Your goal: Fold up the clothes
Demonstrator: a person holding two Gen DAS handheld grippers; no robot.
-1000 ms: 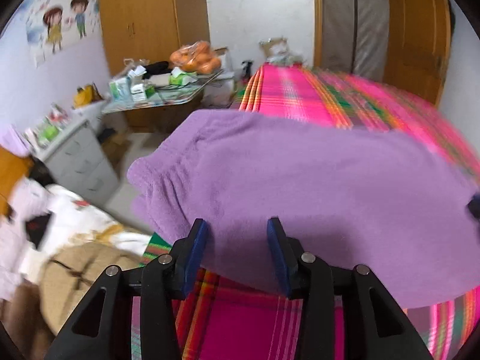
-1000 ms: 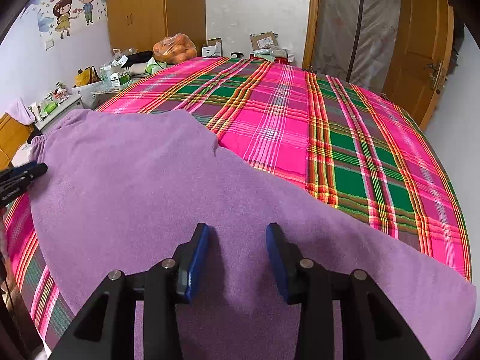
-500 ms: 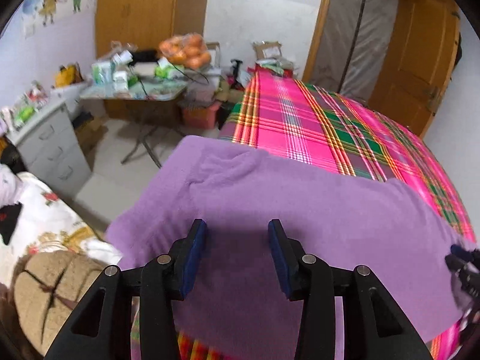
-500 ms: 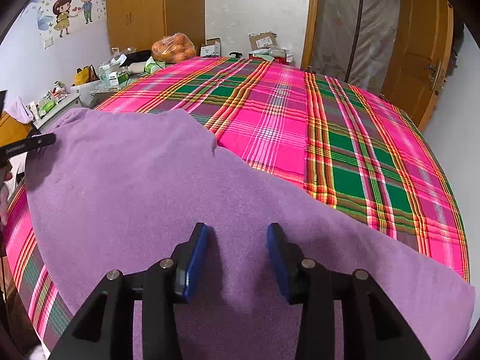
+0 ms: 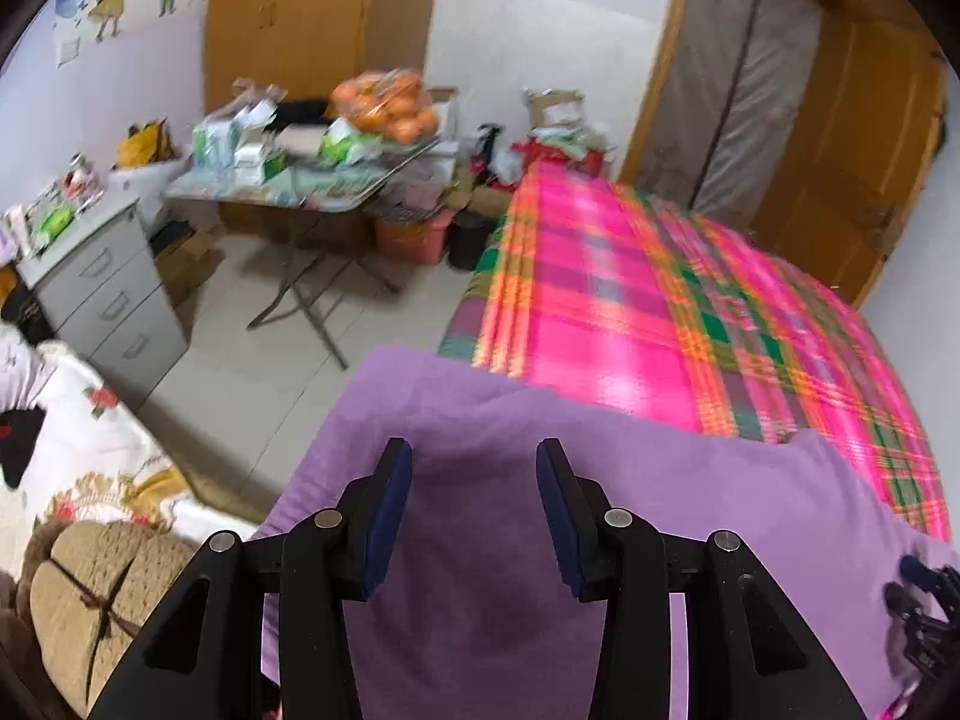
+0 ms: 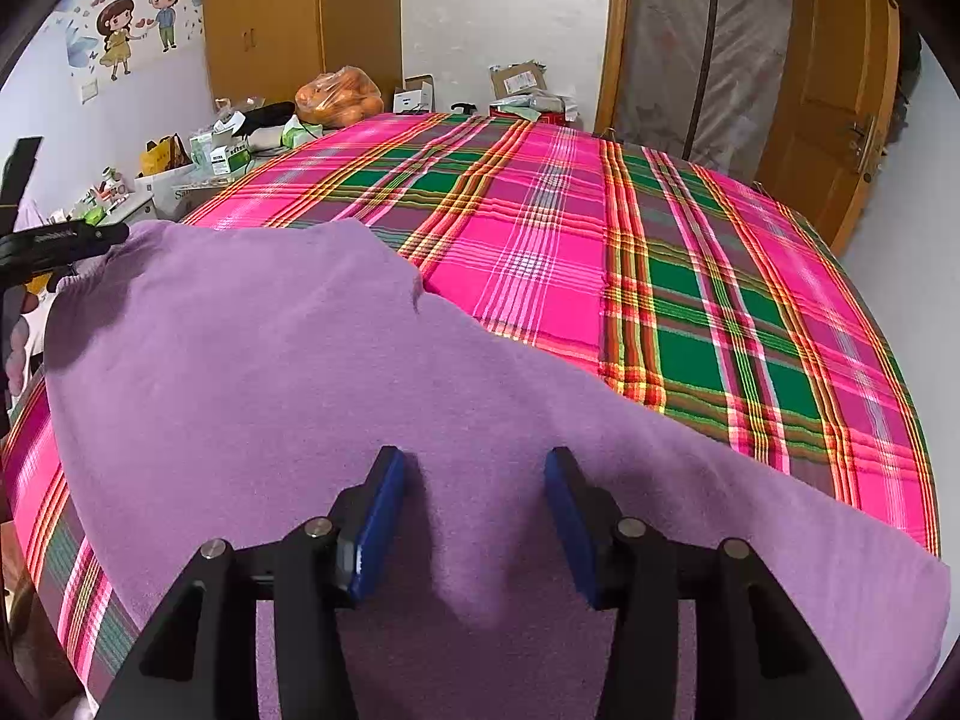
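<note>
Garment (image 6: 288, 396) spread on bed (image 6: 690, 276), unfolded; folding all ahead. Right tool (image 6: 474, 516), jaws just widened, grips nothing. Left tool (image 5: 474, 510) half open, empty, at garment's 9 o'clock edge.

No wording anywhere in the room can be read; the cartoon wall sticker (image 6: 139, 24) of two children carries small lettering above the figures, too tiny to make out; the boxes on the cluttered worktop (image 6: 222, 159) and the cardboard parcel (image 6: 519, 79) by the far wall bear printed labels, all illegible.
</note>
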